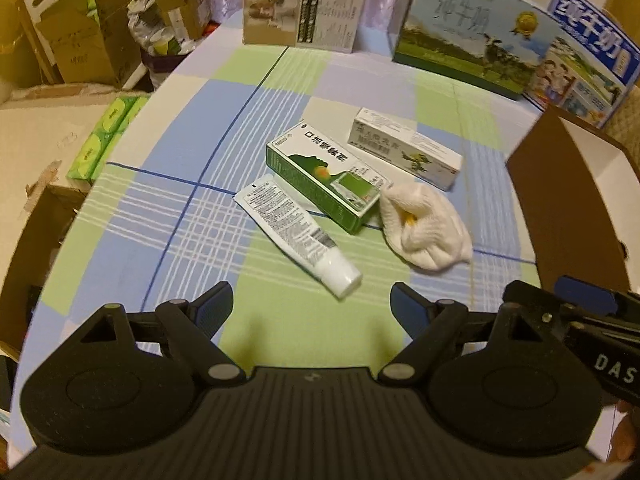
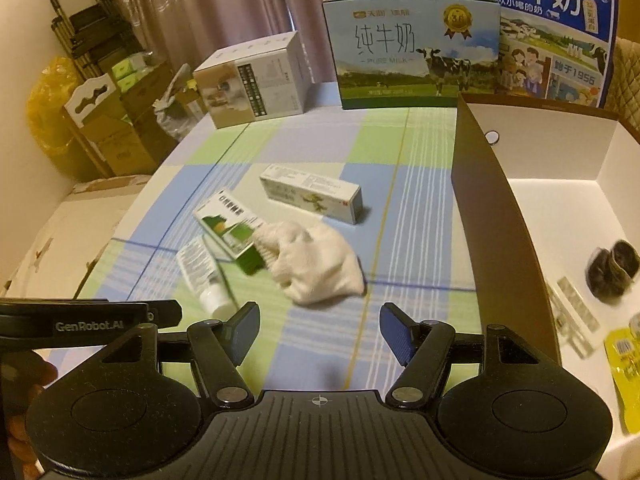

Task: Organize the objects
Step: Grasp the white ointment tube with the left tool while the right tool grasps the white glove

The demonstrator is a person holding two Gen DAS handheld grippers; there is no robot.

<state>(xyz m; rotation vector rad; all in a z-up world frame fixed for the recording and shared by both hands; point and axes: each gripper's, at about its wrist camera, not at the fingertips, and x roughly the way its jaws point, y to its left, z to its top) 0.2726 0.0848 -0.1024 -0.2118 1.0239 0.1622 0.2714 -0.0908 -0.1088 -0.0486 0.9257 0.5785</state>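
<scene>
Tube [image 1: 298, 234], green box [image 1: 326, 178], white box [image 1: 404, 148] and sock [image 1: 424, 228] lie on the counter [image 1: 168, 216] ahead of both jaws, which gape wide and empty. Right gripper [image 2: 318, 330] should probably straddle the sock's bunched middle, then carry it right to the bin [image 2: 560, 208]; left gripper [image 1: 312, 306] suits the tube.

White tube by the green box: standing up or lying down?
Lying down. The white tube rests flat on the checked tablecloth, cap end toward the left gripper, its flat end beside the green box.
</scene>
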